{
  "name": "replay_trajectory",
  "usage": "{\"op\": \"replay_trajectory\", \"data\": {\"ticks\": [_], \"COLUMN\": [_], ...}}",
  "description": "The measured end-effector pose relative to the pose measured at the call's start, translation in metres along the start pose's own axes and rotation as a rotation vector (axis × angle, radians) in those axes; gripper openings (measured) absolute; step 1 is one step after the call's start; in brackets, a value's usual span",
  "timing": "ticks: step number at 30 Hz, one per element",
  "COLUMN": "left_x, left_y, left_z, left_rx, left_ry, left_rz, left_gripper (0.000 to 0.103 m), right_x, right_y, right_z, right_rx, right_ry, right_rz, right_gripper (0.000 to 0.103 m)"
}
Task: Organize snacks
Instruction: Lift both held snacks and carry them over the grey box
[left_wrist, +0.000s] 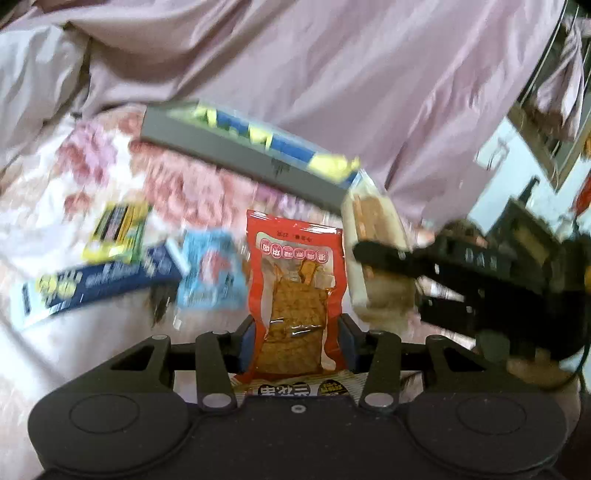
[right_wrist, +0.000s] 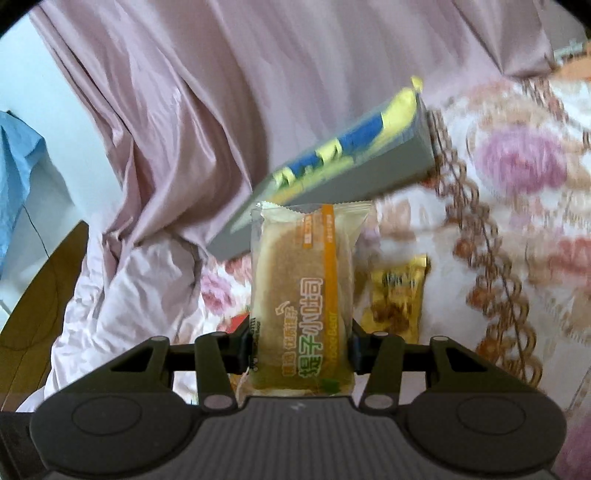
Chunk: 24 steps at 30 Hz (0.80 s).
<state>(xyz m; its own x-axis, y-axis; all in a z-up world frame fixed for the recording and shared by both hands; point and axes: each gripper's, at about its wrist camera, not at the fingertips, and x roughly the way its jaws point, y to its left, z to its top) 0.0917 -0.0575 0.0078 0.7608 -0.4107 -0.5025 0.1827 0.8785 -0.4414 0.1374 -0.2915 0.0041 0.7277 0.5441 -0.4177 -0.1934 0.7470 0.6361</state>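
Observation:
My left gripper (left_wrist: 297, 341) is shut on a red snack packet (left_wrist: 295, 291) with brown pieces inside and holds it upright above the floral bedspread. My right gripper (right_wrist: 301, 345) is shut on a clear-wrapped bread packet (right_wrist: 306, 295) with an orange stripe; it shows in the left wrist view (left_wrist: 373, 251) too, held at right by the other gripper. A grey tray (left_wrist: 243, 155) holding blue and yellow packets lies beyond both, and shows in the right wrist view (right_wrist: 332, 177) just behind the bread.
On the bedspread (left_wrist: 66, 177) lie a long blue packet (left_wrist: 92, 284), a yellow-green packet (left_wrist: 118, 232) and a light-blue packet (left_wrist: 210, 269). A gold packet (right_wrist: 399, 295) lies right of the bread. A pink quilt (right_wrist: 221, 92) is piled behind the tray.

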Motion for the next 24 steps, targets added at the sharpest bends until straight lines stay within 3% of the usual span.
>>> {"op": "replay_trajectory", "data": {"ticks": [8, 16, 24], "left_x": [0.026, 0.065, 0.124], "left_y": [-0.009, -0.016, -0.017], "left_z": [0.052, 0.113, 0.160], "left_rx": [-0.024, -0.024, -0.019], "left_ry": [-0.143, -0.258, -0.284], "left_rz": [0.004, 0.062, 0.119], "left_gripper": [0.048, 0.048, 0.048], "right_x": [0.004, 0.032, 0.071], "right_y": [-0.001, -0.017, -0.035], "right_z": [0.030, 0.080, 0.120], "right_rx": [-0.015, -0.033, -0.035], "right_ry": [-0.117, -0.278, -0.355], "right_rz": [-0.010, -0.050, -0.058], "right_gripper": [0.053, 0.053, 0.053]}}
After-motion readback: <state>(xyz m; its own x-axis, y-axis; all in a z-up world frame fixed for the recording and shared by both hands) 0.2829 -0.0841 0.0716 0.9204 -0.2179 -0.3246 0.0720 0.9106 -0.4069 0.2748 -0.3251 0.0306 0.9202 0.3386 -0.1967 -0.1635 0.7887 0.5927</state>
